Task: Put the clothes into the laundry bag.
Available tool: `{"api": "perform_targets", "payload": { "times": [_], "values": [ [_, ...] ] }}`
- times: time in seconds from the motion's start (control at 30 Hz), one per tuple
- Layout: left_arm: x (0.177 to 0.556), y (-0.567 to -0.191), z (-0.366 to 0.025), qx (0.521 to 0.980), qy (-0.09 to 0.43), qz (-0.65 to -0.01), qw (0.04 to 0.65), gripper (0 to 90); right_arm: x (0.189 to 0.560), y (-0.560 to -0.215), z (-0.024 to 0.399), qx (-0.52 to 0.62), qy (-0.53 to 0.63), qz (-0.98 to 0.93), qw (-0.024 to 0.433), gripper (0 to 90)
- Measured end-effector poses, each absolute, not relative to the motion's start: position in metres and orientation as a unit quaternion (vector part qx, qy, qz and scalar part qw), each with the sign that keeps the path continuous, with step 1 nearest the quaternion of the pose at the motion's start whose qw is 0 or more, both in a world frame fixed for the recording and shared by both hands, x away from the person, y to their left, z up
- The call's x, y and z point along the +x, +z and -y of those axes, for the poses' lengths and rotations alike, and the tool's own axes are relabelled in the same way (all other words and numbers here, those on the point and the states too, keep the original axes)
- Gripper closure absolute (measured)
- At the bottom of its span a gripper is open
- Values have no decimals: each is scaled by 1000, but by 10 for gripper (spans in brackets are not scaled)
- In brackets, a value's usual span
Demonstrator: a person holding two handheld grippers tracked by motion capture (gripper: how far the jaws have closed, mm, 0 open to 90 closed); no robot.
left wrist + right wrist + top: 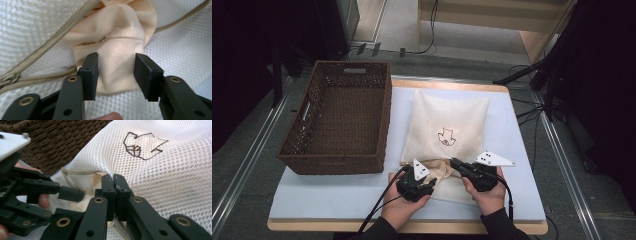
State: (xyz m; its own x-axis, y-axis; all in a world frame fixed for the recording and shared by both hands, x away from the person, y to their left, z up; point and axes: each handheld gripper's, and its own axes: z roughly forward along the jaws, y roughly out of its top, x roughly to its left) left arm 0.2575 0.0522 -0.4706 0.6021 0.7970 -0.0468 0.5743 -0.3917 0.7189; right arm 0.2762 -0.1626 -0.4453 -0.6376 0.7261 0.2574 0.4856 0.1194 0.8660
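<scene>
While the right gripper stays out of the fabric pile, its 2 jaws are pressed together on the edge of the white mesh laundry bag, pinching the mesh at the bag's near opening. Just beside it, the left gripper stands with its jaws partly apart, straddling a fold of the cream garment that bulges out of the bag's mouth; the pads sit either side of the cloth without pressing on it. No earlier look tells me more about those jaws. The bag's tan zipper runs open along the garment's upper left in the left gripper view.

From the high view, the bag lies flat on the white mat, its dark printed logo facing up, with bare mat to its right and along the near edge. The brown wicker basket stands close by the bag's left side, its wall near the left hand.
</scene>
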Motion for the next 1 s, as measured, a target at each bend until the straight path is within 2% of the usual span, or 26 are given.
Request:
{"api": "perform_targets", "payload": {
  "times": [0.07, 0.1, 0.17, 0.3, 0.43, 0.63, 0.67, 0.83, 1.0],
  "values": [
    [259, -470, -49, 820, 160, -419, 355, 600, 276, -445, 162, 410, 522, -739, 114, 884],
    [261, -470, -46, 820, 161, -420, 353, 685, 276, -446, 162, 410, 521, -740, 113, 885],
    [266, -469, -41, 818, 158, -424, 355, 780, 276, -446, 161, 409, 521, -740, 113, 885],
    [274, -463, -30, 812, 151, -425, 370, 823, 275, -446, 159, 407, 521, -742, 112, 885],
    [284, -459, -22, 791, 170, -435, 395, 827, 275, -445, 159, 406, 523, -741, 112, 885],
    [304, -473, -22, 758, 235, -491, 359, 829, 275, -446, 160, 413, 517, -742, 107, 885],
    [305, -472, -22, 757, 236, -495, 356, 829, 275, -446, 160, 413, 517, -742, 107, 885],
    [297, -470, -26, 772, 214, -473, 368, 692, 276, -447, 162, 415, 516, -742, 109, 885],
    [282, -461, -41, 782, 188, -451, 387, 622, 279, -448, 164, 419, 515, -740, 109, 885]
  ]
}}
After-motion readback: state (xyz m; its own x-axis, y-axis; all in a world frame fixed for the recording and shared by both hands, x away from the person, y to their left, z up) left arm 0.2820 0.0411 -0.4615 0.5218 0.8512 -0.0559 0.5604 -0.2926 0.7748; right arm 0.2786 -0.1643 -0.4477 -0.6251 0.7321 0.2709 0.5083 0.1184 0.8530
